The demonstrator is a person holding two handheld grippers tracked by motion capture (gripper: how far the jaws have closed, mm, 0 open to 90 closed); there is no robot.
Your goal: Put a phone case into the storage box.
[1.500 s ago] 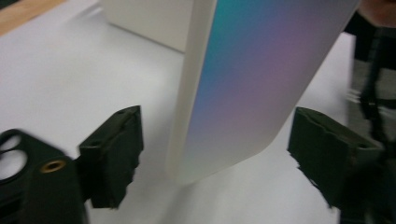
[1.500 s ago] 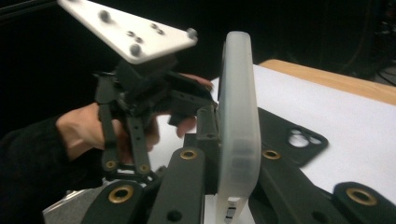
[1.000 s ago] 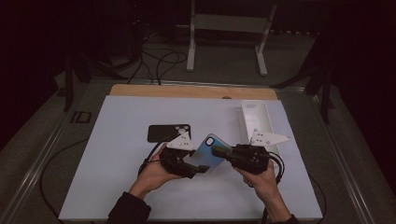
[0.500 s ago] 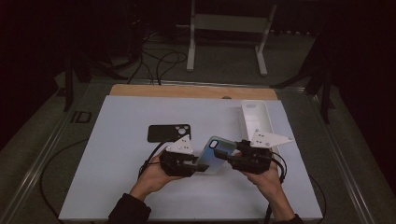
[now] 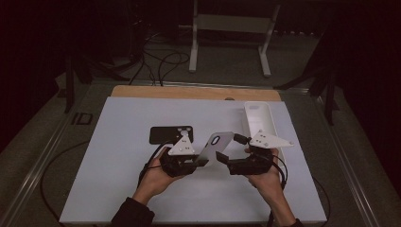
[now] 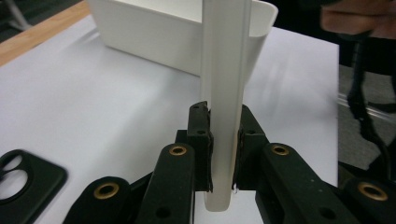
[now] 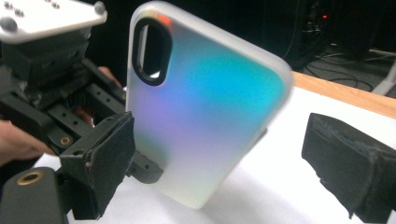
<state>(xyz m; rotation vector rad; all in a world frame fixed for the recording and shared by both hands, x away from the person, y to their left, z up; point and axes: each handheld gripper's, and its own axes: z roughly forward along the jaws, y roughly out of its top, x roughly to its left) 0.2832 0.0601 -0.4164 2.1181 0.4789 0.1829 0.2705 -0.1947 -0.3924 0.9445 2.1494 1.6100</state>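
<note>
Now left hand-held gripper (image 6: pixel 223 140) clamped on iridescent phone case (image 7: pixel 201 107), right hand-held gripper (image 7: pixel 224 163) spread wide.

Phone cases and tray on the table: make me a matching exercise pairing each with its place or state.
Things:
1. iridescent phone case
2. black phone case
3. white tray
4. right claw

States:
A. lying flat on the table
B. open, jaws apart
C. clamped upright in the left claw
D. standing at the table's far right

Pairs: 1-C, 2-A, 3-D, 4-B
</note>
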